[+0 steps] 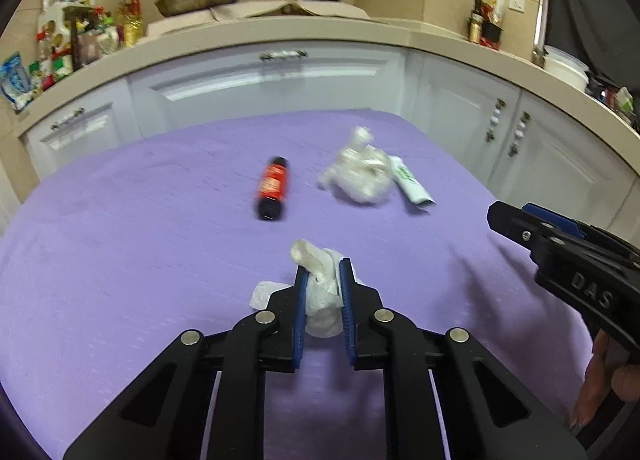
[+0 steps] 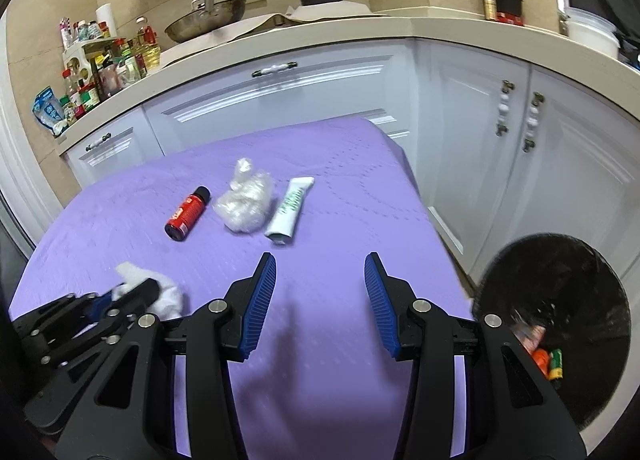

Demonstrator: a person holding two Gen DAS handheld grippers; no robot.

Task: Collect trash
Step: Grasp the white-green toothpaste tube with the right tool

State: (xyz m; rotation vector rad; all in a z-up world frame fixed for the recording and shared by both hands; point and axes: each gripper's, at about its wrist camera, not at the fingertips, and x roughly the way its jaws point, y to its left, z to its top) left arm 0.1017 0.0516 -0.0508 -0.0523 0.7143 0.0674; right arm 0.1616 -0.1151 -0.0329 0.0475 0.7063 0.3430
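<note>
Clamped on a crumpled white tissue (image 1: 320, 292) near the front edge of the purple-covered table (image 1: 120, 240): left gripper (image 1: 323, 274), blue pads (image 1: 301, 288) pressing both sides. Farther back, toward the far edge: red bottle (image 1: 272, 188), clear plastic wad (image 1: 360, 176), white tube (image 1: 410, 182). Right gripper (image 2: 320, 274) parted, holding nothing. Black bin (image 2: 560, 300) off the right edge, with scraps inside.

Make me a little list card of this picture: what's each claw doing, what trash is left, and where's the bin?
left claw: shut on the white tissue
right claw: open, empty, over the purple cloth
trash left on cloth: red bottle lying down, crumpled plastic bag, white tube
bin: black, right of the table, some trash inside
</note>
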